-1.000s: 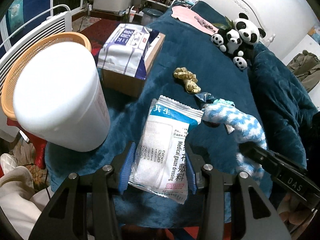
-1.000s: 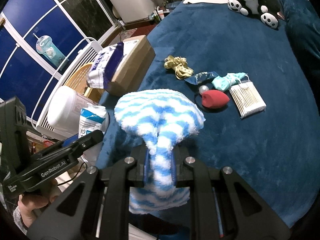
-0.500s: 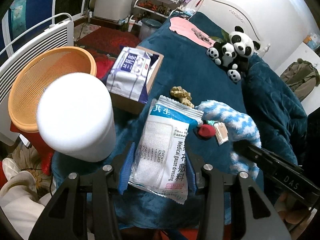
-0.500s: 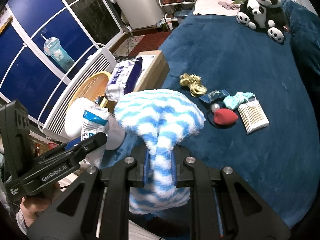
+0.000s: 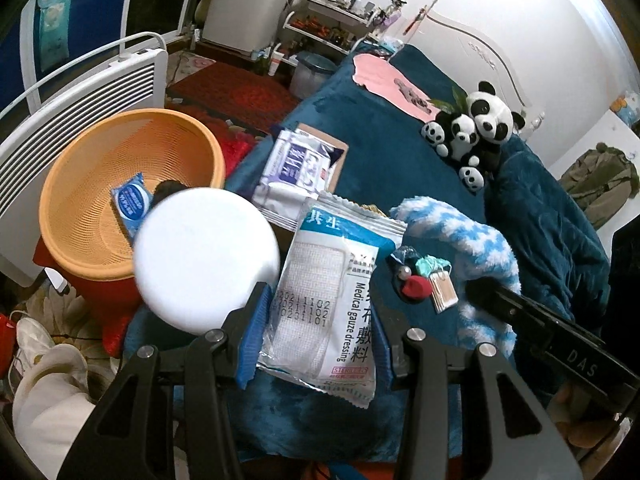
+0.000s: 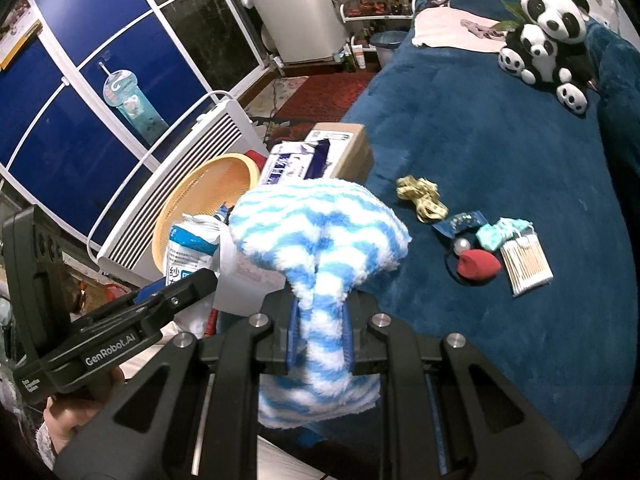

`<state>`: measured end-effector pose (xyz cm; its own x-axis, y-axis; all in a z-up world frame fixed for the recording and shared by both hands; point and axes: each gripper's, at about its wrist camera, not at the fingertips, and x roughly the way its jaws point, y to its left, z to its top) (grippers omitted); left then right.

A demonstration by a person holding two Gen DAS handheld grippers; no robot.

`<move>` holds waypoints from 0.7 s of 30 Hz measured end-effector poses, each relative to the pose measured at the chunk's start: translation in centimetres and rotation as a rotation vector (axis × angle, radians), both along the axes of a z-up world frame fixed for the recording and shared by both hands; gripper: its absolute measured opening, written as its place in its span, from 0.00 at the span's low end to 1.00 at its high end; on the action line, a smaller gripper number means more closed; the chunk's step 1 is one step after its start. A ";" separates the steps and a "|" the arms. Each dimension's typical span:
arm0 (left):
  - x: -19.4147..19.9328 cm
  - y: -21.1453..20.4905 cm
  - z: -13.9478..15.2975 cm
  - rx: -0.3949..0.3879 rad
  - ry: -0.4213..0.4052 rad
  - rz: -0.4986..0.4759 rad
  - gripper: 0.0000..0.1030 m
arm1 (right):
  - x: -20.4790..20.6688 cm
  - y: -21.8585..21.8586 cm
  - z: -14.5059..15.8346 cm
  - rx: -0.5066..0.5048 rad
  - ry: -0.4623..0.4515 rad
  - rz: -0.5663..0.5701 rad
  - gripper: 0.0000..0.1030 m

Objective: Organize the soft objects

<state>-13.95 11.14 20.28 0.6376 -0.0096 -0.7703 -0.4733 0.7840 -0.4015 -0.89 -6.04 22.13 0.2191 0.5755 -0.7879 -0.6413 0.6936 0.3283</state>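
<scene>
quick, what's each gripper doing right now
left gripper: closed on the white medical gauze packet
right gripper: closed on the fluffy blue-and-white striped cloth

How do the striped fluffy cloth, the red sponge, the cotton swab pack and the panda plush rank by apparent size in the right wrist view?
1. Striped fluffy cloth, largest, though nearness to the camera inflates it.
2. Panda plush, farthest away.
3. Cotton swab pack and red sponge look too alike to rank.

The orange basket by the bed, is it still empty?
No. In the left wrist view the orange basket already holds a small blue packet lying against its inner wall.
</scene>
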 end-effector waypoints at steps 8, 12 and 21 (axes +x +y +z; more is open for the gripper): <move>-1.0 3.0 0.5 -0.026 -0.015 0.038 0.46 | -0.3 2.8 0.8 -0.006 -0.008 0.034 0.17; -1.6 4.6 0.5 -0.045 -0.021 0.063 0.46 | -0.5 4.5 1.1 -0.012 -0.011 0.056 0.18; -3.3 8.8 -0.1 -0.075 -0.023 0.127 0.46 | -1.3 9.0 1.4 -0.021 -0.014 0.113 0.18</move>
